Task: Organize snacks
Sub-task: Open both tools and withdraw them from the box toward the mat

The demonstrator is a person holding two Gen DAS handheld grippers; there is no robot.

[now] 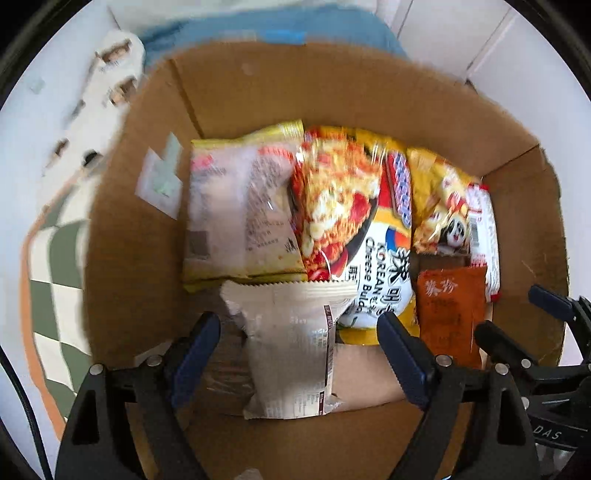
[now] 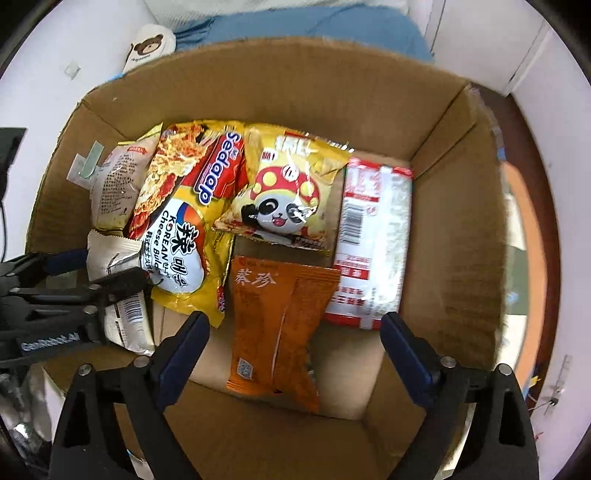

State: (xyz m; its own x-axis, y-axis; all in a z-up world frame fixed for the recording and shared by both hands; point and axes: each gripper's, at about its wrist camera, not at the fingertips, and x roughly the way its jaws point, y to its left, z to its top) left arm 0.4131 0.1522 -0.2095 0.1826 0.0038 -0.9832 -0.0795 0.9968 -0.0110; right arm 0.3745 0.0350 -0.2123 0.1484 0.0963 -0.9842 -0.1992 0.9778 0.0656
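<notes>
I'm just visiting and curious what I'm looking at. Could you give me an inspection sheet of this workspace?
Surface: brown cardboard box, open at the top, snacks on its floor.
Job's things: orange foil snack packet; beige snack packet; yellow Korean cheese noodle bag; yellow panda-print bag; red-and-white noodle pack; pale yellow-edged packet.
Clutter: nothing seen.
Grippers: left gripper open astride the beige packet; right gripper open astride the orange packet.
Cables: dark cable at the left edge.
Surroundings: blue cloth, checkered mat, bear-print item.
</notes>
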